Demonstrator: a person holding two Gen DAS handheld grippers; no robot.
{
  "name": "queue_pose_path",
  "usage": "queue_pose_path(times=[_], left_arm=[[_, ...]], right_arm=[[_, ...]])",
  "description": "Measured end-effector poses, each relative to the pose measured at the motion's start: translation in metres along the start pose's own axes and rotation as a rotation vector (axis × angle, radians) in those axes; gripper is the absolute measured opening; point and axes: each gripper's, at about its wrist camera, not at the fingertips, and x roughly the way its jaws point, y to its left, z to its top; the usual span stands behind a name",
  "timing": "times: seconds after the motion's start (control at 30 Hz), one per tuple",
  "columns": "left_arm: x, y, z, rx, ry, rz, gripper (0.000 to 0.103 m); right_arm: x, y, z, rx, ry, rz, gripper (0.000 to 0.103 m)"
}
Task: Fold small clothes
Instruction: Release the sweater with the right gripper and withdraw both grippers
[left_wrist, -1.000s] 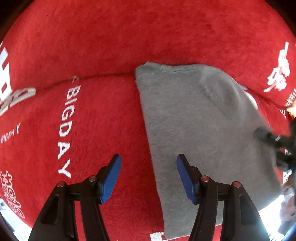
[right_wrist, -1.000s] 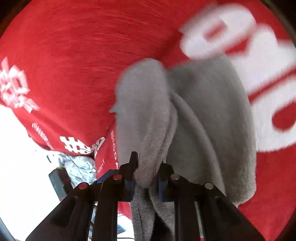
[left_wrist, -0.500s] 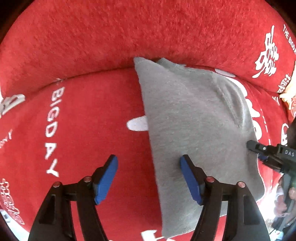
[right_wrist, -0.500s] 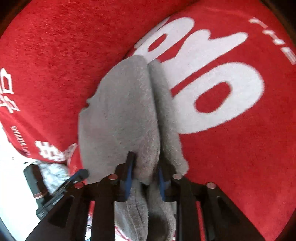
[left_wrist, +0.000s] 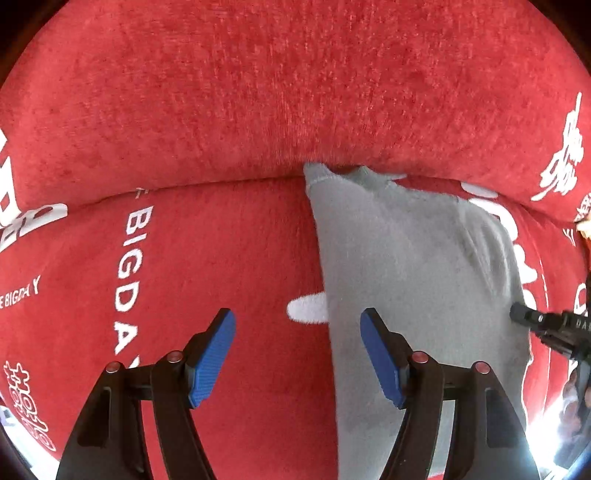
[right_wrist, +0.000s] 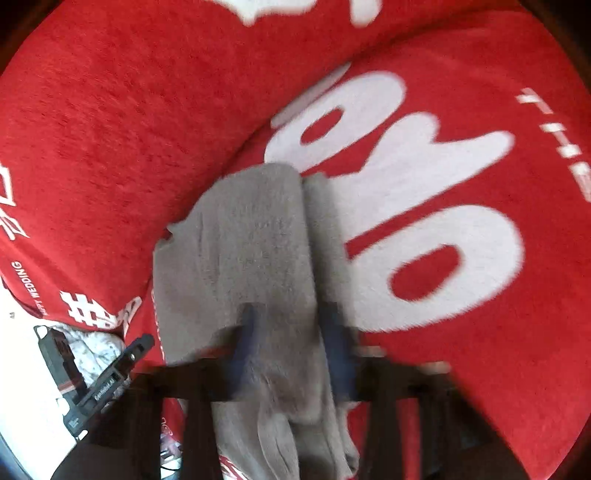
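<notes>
A small grey garment (left_wrist: 413, 280) lies folded on a red cushion, its far end against the back cushion. My left gripper (left_wrist: 297, 350) is open and empty, its right blue pad over the garment's left edge. The right gripper (right_wrist: 288, 343) is blurred by motion; its fingers stand on both sides of the grey garment (right_wrist: 255, 254) with cloth between them. Its tip shows at the right edge of the left wrist view (left_wrist: 546, 325).
The red cushion (left_wrist: 207, 258) carries white lettering such as "BIGDAY". A red back cushion (left_wrist: 295, 92) rises behind. In the right wrist view the left gripper (right_wrist: 107, 380) and a pale crumpled cloth (right_wrist: 96, 347) show at lower left, past the cushion's edge.
The right gripper's fingers have spread apart around the garment and blur with motion. The garment has settled flatter on the cushion. My left gripper has barely moved.
</notes>
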Motion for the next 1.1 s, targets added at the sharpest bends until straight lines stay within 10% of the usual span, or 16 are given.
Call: queue_pose_path(times=[0.2, 0.77, 0.97, 1.1], left_arm=[[0.017, -0.012, -0.009, 0.046, 0.012, 0.012, 0.076], [-0.01, -0.027, -0.086, 0.127, 0.131, -0.032, 0.076], [0.012, -0.027, -0.116, 0.138, 0.166, -0.032, 0.08], [0.011, -0.023, -0.121, 0.146, 0.168, -0.052, 0.08]], right_arm=[[0.0, 0.001, -0.012, -0.084, -0.012, -0.133, 0.007], [-0.045, 0.041, -0.08, -0.216, 0.081, 0.034, 0.01], [-0.004, 0.018, -0.107, -0.251, 0.165, -0.17, 0.005], [-0.008, 0.009, -0.117, -0.243, 0.131, -0.156, 0.0]])
